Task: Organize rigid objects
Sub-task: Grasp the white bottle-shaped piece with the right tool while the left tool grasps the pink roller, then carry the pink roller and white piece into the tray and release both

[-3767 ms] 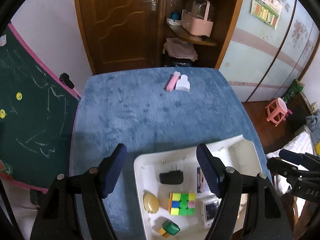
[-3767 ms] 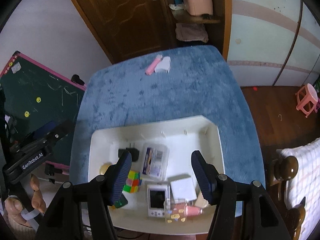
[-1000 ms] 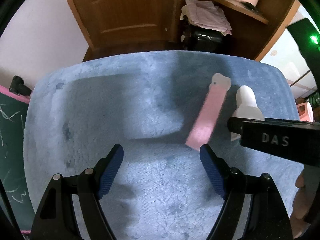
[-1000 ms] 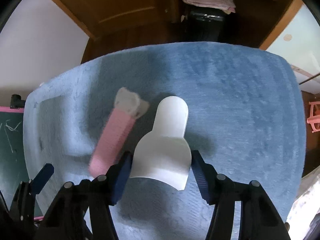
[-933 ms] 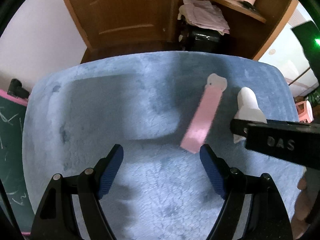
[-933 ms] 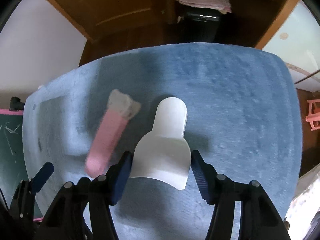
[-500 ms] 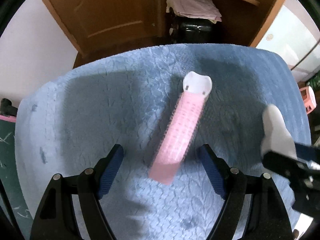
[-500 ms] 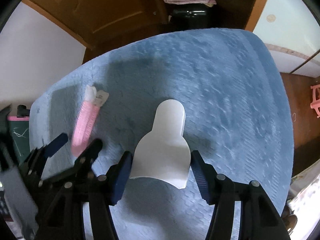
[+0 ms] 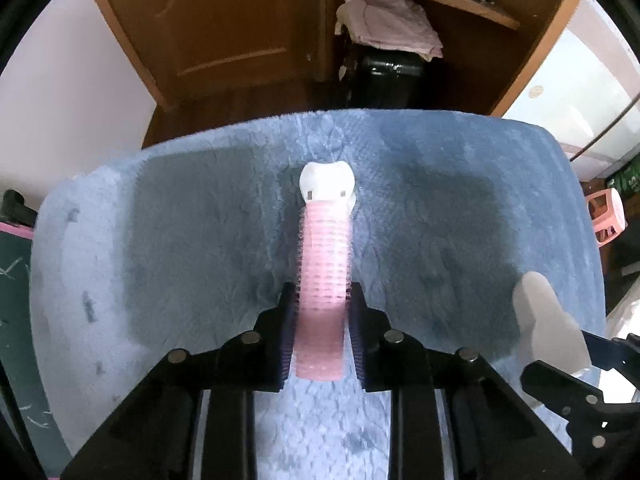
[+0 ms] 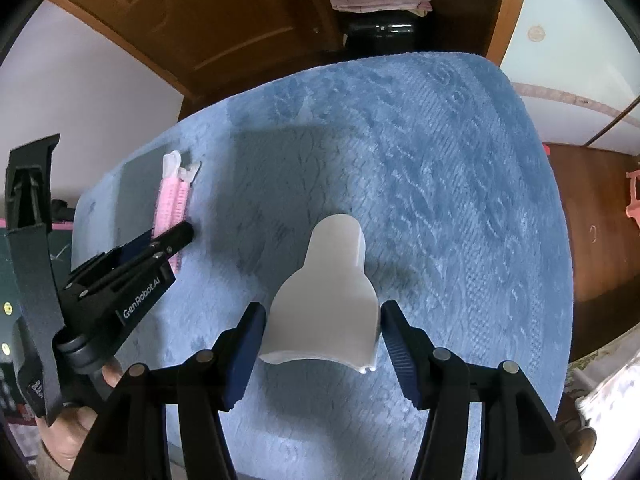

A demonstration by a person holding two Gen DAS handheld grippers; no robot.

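My left gripper [image 9: 322, 300] is shut on a pink hair roller clip [image 9: 325, 276] with a white tooth-shaped end, above the blue fleece table cover [image 9: 200, 220]. In the right wrist view the clip [image 10: 172, 200] shows at left, held by the left gripper [image 10: 176, 236]. My right gripper [image 10: 322, 320] is shut on a white bottle-shaped plastic piece [image 10: 326, 300], held just above the cover [image 10: 460, 200]. The white piece [image 9: 548, 320] also shows at the right edge of the left wrist view.
A brown wooden door [image 9: 224, 28] and a shelf unit with folded pink cloth [image 9: 388, 26] stand beyond the table's far edge. A pink stool [image 9: 606, 216] stands on the floor at right. A green chalkboard [image 9: 12, 280] leans at left.
My left gripper has closed on the pink roller clip, which now points straight ahead. My right gripper holds the white piece and has shifted right, away from the clip.
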